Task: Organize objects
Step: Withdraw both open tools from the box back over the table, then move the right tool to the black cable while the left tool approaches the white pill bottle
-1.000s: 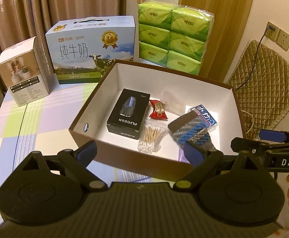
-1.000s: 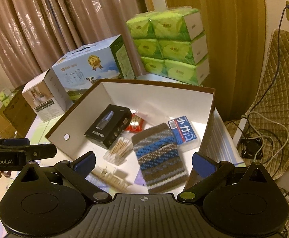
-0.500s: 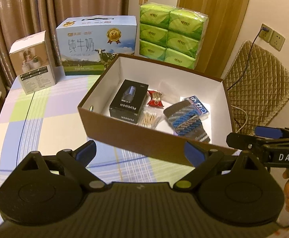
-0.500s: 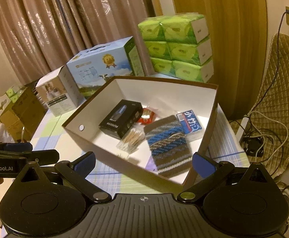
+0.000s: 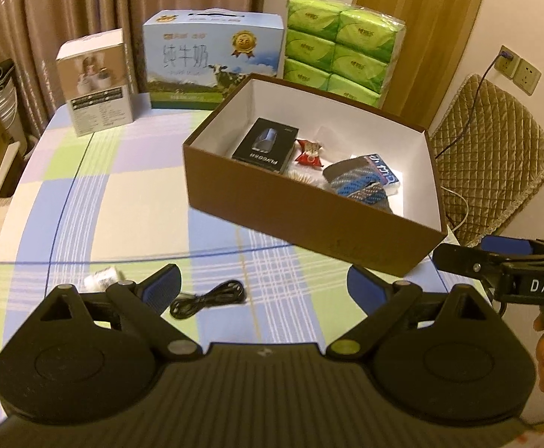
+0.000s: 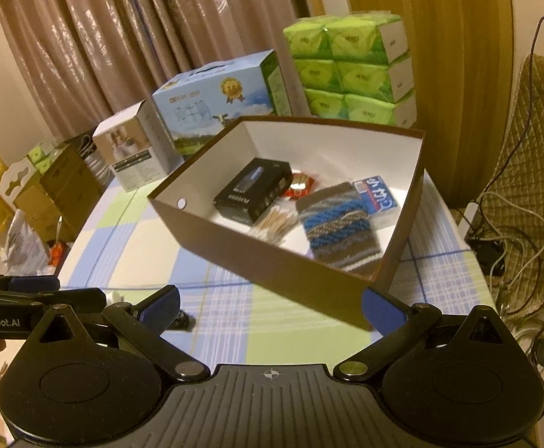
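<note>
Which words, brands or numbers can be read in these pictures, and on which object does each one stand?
"DAS": on the right gripper, seen from the left wrist.
"GenRobot.AI": on the left gripper, first letter cut off at the frame edge.
"FLYCO": on the black box, upside down.
"纯牛奶": on the milk carton; its gold medal number is blurred.
Blue packet: white characters, unclear.
White box and green tissue packs: print too small.

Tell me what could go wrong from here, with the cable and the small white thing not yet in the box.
The coiled black cable may uncoil or snag when lifted. The small white item lies almost under the left hand-held gripper, so one open finger could knock it away. The brown box has a tall near wall; a low carry might hit it.
</note>
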The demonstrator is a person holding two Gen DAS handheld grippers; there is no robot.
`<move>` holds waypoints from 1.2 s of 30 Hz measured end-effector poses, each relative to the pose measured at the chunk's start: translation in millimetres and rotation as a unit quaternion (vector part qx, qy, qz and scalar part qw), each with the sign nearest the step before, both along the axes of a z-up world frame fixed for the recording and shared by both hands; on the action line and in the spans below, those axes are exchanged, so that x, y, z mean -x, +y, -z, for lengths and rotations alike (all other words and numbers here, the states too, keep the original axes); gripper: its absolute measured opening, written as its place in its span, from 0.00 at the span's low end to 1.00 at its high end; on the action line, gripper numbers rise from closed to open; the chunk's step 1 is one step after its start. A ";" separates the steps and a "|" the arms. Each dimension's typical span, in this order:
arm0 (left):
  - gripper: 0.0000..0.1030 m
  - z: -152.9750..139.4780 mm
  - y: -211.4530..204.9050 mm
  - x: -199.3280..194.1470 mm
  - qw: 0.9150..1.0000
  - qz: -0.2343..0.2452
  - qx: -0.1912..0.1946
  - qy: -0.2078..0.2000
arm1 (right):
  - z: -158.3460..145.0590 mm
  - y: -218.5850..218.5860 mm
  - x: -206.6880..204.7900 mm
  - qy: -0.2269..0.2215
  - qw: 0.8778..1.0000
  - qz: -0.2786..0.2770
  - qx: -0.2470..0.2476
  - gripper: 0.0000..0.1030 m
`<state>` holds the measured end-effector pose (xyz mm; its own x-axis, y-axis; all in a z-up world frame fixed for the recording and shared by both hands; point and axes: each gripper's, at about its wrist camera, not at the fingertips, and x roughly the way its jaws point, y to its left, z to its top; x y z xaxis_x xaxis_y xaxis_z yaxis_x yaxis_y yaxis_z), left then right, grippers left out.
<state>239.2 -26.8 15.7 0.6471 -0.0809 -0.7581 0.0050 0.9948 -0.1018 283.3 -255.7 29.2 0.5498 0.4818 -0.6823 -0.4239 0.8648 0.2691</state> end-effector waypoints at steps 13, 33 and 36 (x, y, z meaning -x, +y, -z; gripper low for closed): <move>0.91 10.1 20.5 35.5 0.999 -0.027 -0.003 0.019 | 13.3 16.3 23.9 0.024 0.999 -0.030 0.008 0.98; 0.91 30.0 57.4 62.6 0.996 -0.078 -0.004 0.049 | 37.7 54.2 36.3 0.056 0.996 -0.072 0.022 0.98; 0.91 34.6 65.1 65.2 0.994 -0.089 -0.005 0.056 | 42.9 64.0 36.1 0.061 0.995 -0.081 0.024 0.98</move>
<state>174.0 38.4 -18.9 0.5617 0.0354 -0.8266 -0.1811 0.9801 -0.0811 247.2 -191.7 -13.7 0.3799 0.5221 -0.7636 -0.5257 0.8011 0.2862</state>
